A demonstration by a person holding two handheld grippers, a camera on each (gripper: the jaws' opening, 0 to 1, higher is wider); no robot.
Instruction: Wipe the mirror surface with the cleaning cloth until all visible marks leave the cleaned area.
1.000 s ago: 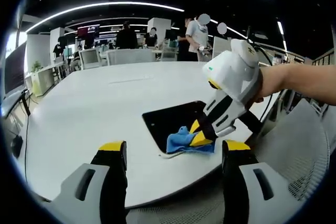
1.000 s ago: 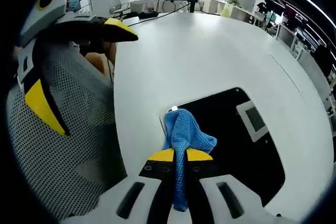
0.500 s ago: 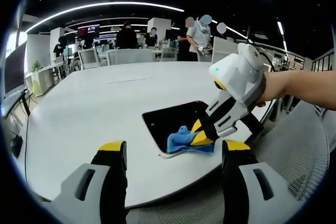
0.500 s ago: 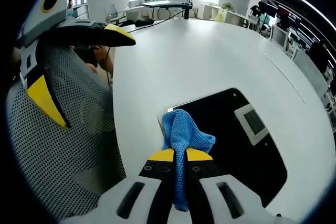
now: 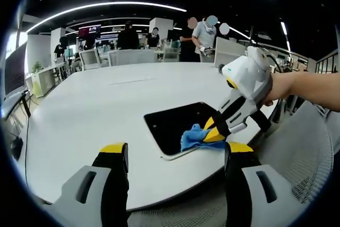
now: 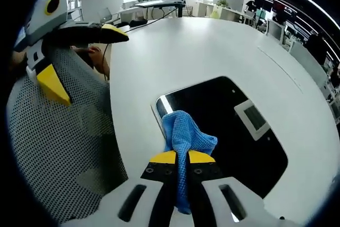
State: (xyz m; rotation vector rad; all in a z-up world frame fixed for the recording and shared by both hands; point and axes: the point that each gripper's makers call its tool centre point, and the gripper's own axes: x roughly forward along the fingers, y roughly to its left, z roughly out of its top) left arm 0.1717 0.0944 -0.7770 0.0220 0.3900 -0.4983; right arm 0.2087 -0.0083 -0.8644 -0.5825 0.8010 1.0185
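Your right tongs [image 6: 181, 158]: clamped on the blue cloth [image 6: 186, 136] | cloth on the mirror [image 6: 223, 126], seemingly touching its near edge | left tongs [image 5: 175, 158]: wide, off the mirror, over the white surface [image 5: 90, 115]

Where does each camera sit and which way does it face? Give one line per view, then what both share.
Left gripper view: rides the open left gripper, facing across the white table; the right gripper and a forearm show.
Right gripper view: rides the right gripper, looking down at the mirror; the left gripper shows beside a mesh chair.
Shared: mirror, blue cleaning cloth, table.
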